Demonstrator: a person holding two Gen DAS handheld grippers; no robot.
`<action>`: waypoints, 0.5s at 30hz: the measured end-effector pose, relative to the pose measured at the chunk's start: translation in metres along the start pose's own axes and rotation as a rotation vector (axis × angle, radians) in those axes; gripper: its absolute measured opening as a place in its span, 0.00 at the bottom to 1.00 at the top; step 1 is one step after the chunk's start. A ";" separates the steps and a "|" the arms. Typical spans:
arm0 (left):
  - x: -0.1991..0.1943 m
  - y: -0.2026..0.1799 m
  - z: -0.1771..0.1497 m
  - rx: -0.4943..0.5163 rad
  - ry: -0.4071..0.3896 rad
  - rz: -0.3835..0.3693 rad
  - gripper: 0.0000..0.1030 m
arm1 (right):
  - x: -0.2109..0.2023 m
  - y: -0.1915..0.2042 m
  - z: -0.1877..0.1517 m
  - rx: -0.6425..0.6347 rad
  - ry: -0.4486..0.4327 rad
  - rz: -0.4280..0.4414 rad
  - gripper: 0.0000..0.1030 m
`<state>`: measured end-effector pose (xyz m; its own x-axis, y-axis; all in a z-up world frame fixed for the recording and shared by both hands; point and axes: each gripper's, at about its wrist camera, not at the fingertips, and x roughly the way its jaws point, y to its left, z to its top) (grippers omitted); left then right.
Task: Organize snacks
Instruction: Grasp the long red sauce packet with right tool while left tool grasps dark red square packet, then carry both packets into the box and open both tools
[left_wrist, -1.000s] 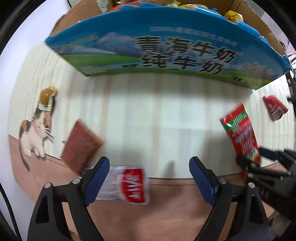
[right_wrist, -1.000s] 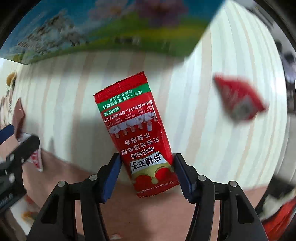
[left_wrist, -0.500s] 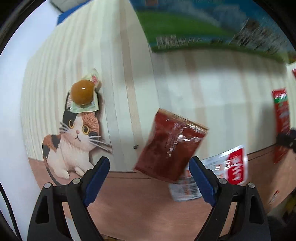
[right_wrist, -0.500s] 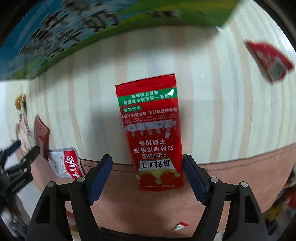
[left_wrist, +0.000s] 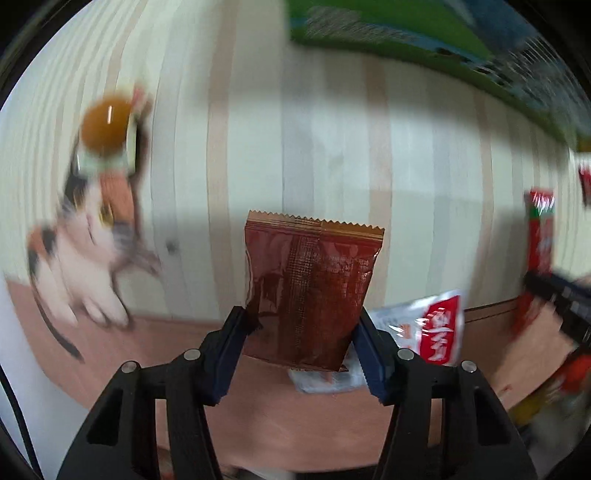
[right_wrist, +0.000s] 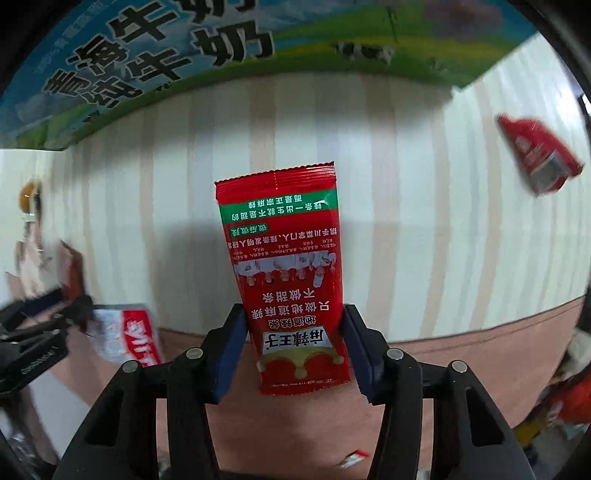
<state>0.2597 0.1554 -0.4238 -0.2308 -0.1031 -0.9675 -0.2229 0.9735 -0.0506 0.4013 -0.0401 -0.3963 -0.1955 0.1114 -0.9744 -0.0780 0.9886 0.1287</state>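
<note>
The left gripper (left_wrist: 301, 341) is closing on a dark brown snack packet (left_wrist: 310, 288), pads touching its edges, well short of the blue milk carton (left_wrist: 461, 44). The right gripper (right_wrist: 293, 350), also closing, pinches a red spicy-strip packet (right_wrist: 291, 284) below that carton (right_wrist: 147, 70). This looks like the pickup step; next, probably, both packets must be lifted toward the carton without slipping.

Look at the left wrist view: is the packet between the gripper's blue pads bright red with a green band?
No: the packet between the left gripper pads is dark brown, with no green band.
</note>
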 end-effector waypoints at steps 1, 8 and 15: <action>0.002 0.003 -0.004 -0.025 0.008 -0.025 0.53 | -0.003 -0.018 0.008 0.015 0.022 0.040 0.55; 0.015 0.013 -0.009 -0.072 0.008 -0.008 0.57 | -0.005 -0.045 0.022 0.079 0.050 0.144 0.63; 0.017 -0.009 -0.002 -0.061 -0.021 0.015 0.57 | 0.014 -0.011 0.015 -0.002 0.022 -0.014 0.71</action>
<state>0.2560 0.1446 -0.4391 -0.2147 -0.0833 -0.9731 -0.2770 0.9606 -0.0211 0.4140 -0.0477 -0.4144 -0.2157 0.0951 -0.9718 -0.0833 0.9898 0.1154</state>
